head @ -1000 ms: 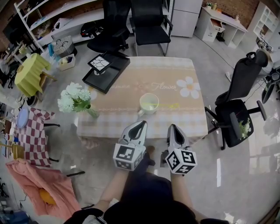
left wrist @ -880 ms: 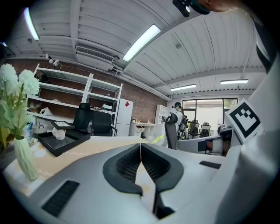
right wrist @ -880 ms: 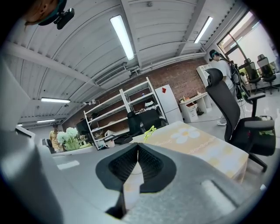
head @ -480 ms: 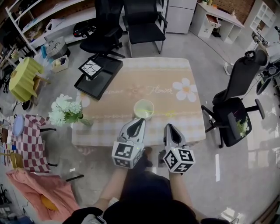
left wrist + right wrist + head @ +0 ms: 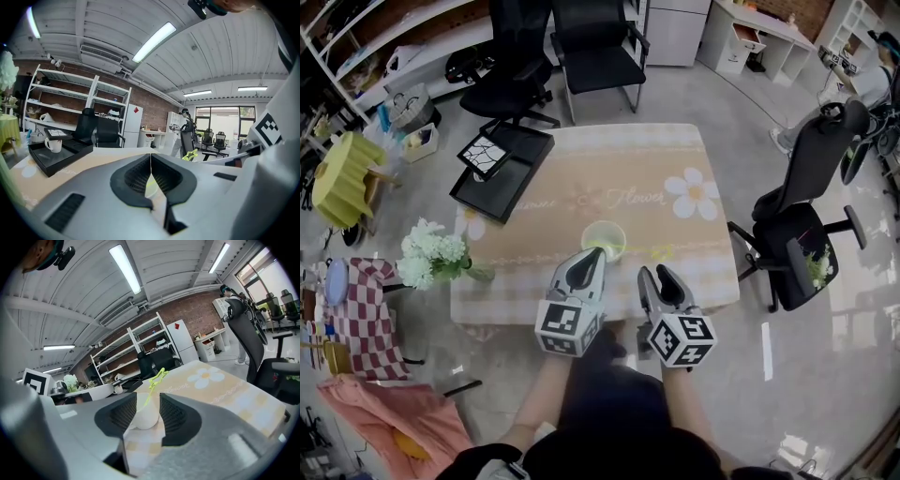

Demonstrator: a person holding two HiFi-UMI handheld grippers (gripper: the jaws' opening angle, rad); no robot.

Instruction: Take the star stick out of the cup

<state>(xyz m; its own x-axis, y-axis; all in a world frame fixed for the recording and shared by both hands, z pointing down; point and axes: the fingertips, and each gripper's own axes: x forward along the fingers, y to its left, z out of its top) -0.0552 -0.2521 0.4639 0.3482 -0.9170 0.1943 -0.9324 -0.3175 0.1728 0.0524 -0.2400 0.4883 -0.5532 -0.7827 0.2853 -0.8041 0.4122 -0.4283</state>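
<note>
White flowers (image 5: 431, 255) stand far to the left of the left jaws, off the table's corner. A black tray (image 5: 502, 167) lies ahead of those jaws and to their left on the beige-clothed table (image 5: 609, 169). The left gripper (image 5: 594, 255) has its jaws pressed together with nothing in them. Its tip sits close to the near side of the cup (image 5: 605, 237), though whether it touches I cannot tell. In the left gripper view the cup shows only as a pale sliver under the closed tip. The cup stands near the table's near edge, just ahead of the left jaws and ahead and to the left of the right jaws. The star stick (image 5: 158, 377) stands in it, leaning up and to the right. In the right gripper view its yellow-green star rides above the tips of the right jaws. The right gripper (image 5: 657, 277) has just been opening its jaws, and they stand wide with nothing between the pads. The cup and stick are framed in the gap but lie beyond it, untouched. A black chair (image 5: 802, 244) stands well to the right of the right jaws. I judge the task barely begun: the stick is still in the cup and neither gripper holds anything. What is left is to bring the open right jaws up around the stick, close on it and lift it clear, perhaps with the left gripper steadying the cup.
</note>
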